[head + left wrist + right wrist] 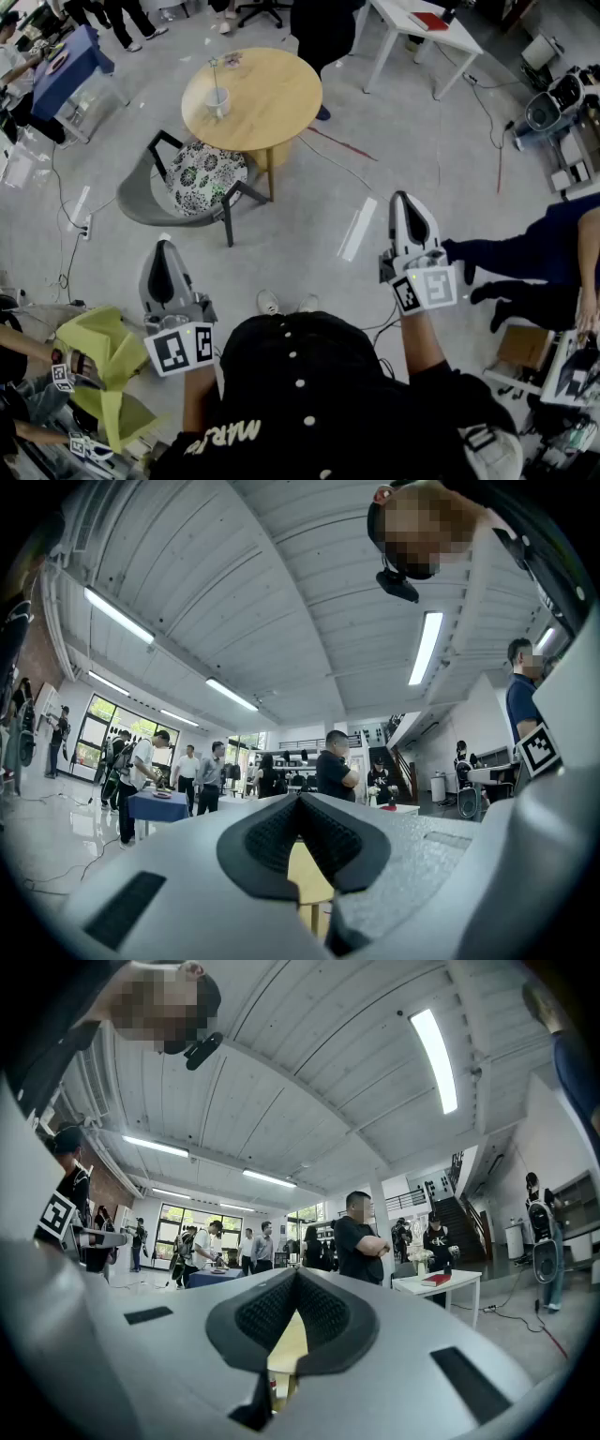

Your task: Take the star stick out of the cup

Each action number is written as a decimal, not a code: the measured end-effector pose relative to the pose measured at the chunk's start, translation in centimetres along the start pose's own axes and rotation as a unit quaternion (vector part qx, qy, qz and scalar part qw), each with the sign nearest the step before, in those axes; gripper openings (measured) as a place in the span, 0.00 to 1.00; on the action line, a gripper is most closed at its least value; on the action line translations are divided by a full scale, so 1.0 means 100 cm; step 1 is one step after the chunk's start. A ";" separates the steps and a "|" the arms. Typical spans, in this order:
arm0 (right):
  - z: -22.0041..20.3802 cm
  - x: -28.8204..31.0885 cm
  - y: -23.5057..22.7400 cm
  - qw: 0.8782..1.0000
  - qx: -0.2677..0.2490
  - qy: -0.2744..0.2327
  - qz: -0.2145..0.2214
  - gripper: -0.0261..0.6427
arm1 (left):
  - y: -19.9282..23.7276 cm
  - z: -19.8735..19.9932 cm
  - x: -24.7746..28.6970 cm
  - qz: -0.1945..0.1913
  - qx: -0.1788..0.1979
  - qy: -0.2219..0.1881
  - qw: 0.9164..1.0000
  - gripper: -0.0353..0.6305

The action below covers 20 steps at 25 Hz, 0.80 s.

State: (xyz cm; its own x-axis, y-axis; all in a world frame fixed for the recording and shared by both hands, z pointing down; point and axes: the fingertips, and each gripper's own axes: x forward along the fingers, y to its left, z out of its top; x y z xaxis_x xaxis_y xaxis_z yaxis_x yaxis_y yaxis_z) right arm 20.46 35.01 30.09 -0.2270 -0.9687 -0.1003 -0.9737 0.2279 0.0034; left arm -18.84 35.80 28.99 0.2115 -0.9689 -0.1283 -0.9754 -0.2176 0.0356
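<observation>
Far ahead in the head view stands a round wooden table [267, 103]. On its left part sits a small white cup [217, 102], and the thin star stick [214, 73] rises upright out of it. Both grippers are held low and near me, well short of the table. My left gripper [161, 247] points forward with its jaws shut and nothing between them. My right gripper [406, 200] does the same. In the left gripper view the black pads [272, 832] meet at the tip, with a strip of the wooden table [309, 878] showing below them. The right gripper view shows its pads [323, 1312] closed likewise.
A grey chair with a patterned cushion [202, 173] stands just in front of the table. A white table [422, 28] is at the back right and a blue-covered table [66, 61] at the back left. Cables cross the floor. A seated person's legs [520, 258] reach in from the right.
</observation>
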 end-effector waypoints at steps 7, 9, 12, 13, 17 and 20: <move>0.005 0.008 0.004 1.000 -0.002 0.001 0.005 0.04 | 0.003 0.005 0.007 -0.002 0.001 0.000 1.000 0.06; 0.002 0.010 0.005 1.000 -0.003 0.002 0.006 0.04 | 0.005 0.003 0.009 -0.002 0.001 0.000 1.000 0.06; -0.001 0.010 0.004 1.000 0.000 0.002 0.007 0.04 | 0.004 -0.001 0.009 -0.003 0.000 0.002 1.000 0.06; -0.001 0.010 0.004 1.000 0.002 -0.001 0.007 0.04 | 0.003 -0.001 0.010 -0.003 0.000 0.002 1.000 0.06; 0.000 0.011 0.006 1.000 0.013 -0.013 0.015 0.04 | 0.002 -0.002 0.013 -0.004 0.001 0.003 1.000 0.06; -0.002 0.011 0.004 1.000 0.013 -0.010 0.016 0.04 | -0.002 -0.004 0.014 -0.004 0.001 0.004 1.000 0.06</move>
State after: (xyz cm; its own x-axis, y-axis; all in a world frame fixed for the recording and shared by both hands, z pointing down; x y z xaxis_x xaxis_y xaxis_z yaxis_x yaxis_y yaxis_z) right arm 19.85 34.05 30.23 -0.2572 -0.9588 -0.1208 -0.9651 0.2613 -0.0195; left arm -18.34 34.46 29.21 0.2197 -0.9681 -0.1208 -0.9737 -0.2252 0.0335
